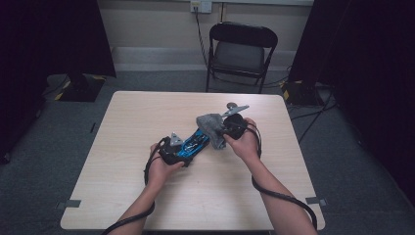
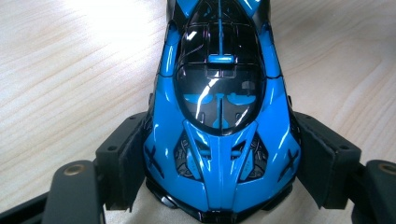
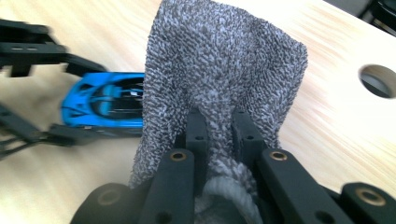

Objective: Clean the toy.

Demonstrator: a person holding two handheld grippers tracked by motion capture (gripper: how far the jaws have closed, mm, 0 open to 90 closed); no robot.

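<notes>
High view: a person sat at a wooden table (image 1: 122,161) with a claw in each hand, and the job looked like wiping a toy car with a cloth.
Toy car: the blue and black toy car (image 1: 195,143) lay near the middle of the table, between the two hands.
Left claw: the left gripper (image 1: 172,149) sat at about 8 o'clock from the table's middle. In the left gripper view its two black pads (image 2: 122,156) pressed on both sides of the car (image 2: 219,140), so it was pinching the car to hold it.
Right claw: the right gripper (image 1: 230,126) was at about 2 o'clock from the car. In the right gripper view its jaws were pressed close together on a bunch of grey cloth (image 3: 219,70).
Cloth: the fuzzy grey cloth (image 1: 211,127) hung from the right claw and draped over the far end of the car, at the car's 1 o'clock end.
Done: the car was held fast and the cloth was picked up and brought to the car.
Left to do: most of the car's top looked bare of cloth, so the wiping along its body probably was not finished. How clean it was could not be told.
</notes>
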